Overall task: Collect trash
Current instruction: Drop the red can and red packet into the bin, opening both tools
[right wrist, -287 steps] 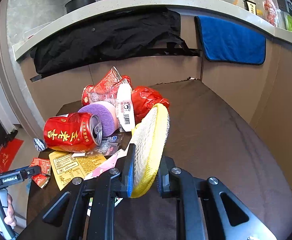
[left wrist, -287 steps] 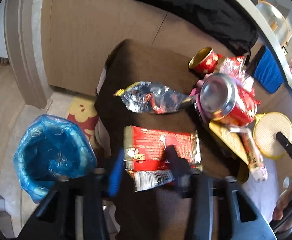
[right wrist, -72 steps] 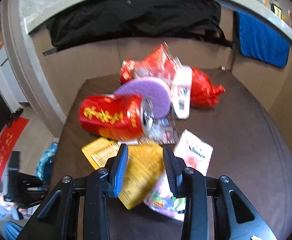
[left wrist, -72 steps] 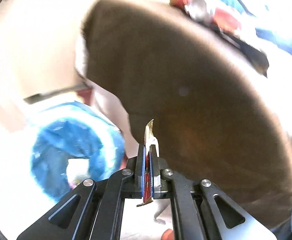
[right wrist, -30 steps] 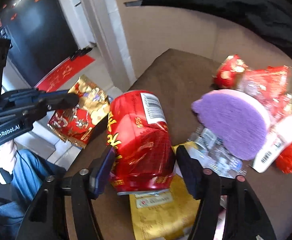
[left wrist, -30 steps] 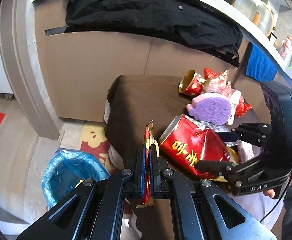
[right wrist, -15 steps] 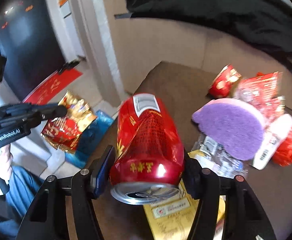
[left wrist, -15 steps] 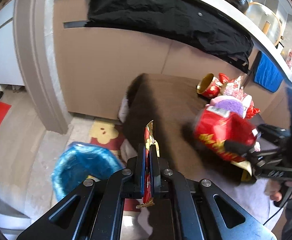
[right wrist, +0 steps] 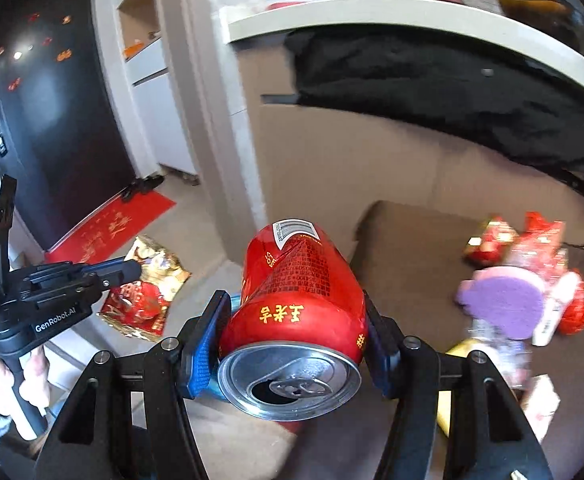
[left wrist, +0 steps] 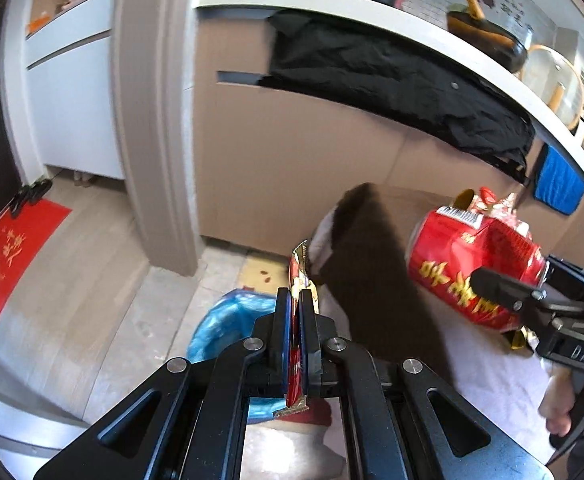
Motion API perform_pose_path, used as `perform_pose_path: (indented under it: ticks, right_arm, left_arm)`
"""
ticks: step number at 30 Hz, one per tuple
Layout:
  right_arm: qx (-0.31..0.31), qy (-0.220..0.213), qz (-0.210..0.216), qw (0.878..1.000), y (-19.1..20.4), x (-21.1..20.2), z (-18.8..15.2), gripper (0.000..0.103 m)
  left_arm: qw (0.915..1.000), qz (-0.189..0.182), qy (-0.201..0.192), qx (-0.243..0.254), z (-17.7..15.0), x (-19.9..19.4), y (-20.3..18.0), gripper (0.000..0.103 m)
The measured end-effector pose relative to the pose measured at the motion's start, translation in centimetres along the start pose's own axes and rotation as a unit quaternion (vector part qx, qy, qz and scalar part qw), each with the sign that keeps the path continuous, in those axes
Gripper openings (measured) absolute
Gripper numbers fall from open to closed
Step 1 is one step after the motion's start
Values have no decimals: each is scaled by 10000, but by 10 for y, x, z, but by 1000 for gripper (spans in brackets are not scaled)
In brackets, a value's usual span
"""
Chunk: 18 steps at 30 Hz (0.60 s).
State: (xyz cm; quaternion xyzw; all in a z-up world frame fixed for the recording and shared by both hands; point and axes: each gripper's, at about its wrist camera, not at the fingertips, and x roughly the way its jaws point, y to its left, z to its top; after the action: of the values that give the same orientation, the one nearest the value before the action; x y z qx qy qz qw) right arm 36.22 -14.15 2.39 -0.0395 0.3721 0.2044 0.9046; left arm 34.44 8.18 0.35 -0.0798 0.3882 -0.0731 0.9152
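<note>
My left gripper [left wrist: 295,312] is shut on a flat red and gold snack wrapper [left wrist: 297,276], held edge-on above the floor, just right of the blue-lined trash bin [left wrist: 228,320]. The same wrapper [right wrist: 144,292] shows in the right wrist view, pinched by the left gripper [right wrist: 130,270]. My right gripper [right wrist: 292,316] is shut on a dented red drink can [right wrist: 295,280], lifted off the brown table [right wrist: 407,280], its open top toward the camera. The can [left wrist: 471,268] also shows at the right of the left wrist view. The bin is almost hidden behind the can in the right wrist view.
More trash lies on the table's far side: a purple sponge [right wrist: 507,304], red wrappers [right wrist: 531,244], a small red cup [right wrist: 487,244] and a yellow packet [right wrist: 451,360]. A grey door post [left wrist: 152,120], a red floor mat [left wrist: 8,268] and a counter with black cloth [left wrist: 391,76] stand behind.
Both grippers have swung left, away from the table and toward the bin side. The can has been lifted off the table and carried along. The wrapper stays clamped in the left gripper.
</note>
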Motion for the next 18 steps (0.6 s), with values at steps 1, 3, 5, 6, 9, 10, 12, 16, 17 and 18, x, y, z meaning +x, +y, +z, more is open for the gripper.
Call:
perform_pose_path:
  ticks: [1,3,5,6,9,10,12,16,17,18]
  right_arm:
    - [-31,45,31,10000,11,6,-1,58]
    - [-63,184,107,9998,31,20,-3,58]
    - [-1,361,144,9992,48,37,-9,58]
    - [47,442,162,9989,53,47,-10,58]
    - [205,706,229,9970,65,76,-18,58]
    - [232,777,220,9965,67,84,-20,58]
    - [309,1039,222,9939,73,110,-27,58]
    - [555,1466,194,9874,73,152,-40,58]
    - [638,1585,184,9851,72,164,-44,58]
    - [710,1691,175,9829,70,174,-48,58]
  left_arm:
    - [10000,11,33,-41,-3,1,8,3]
    - [9998,43,156,-122,-12,8,24,3]
    - [9995,65,255,-184,-19,15,36,3]
    - [9992,87,315,-215,-23,20,43,3]
    - [9982,63,521,-303,-37,40,63,3]
    - [9975,26,616,-335,-42,48,69,3]
    - [9958,0,815,-424,-52,68,80,3]
    - [9920,-154,1119,-563,-67,107,97,3]
    - [9912,-175,1171,-596,-70,117,101,3]
    - [9902,-216,1228,-631,-73,126,104,3]
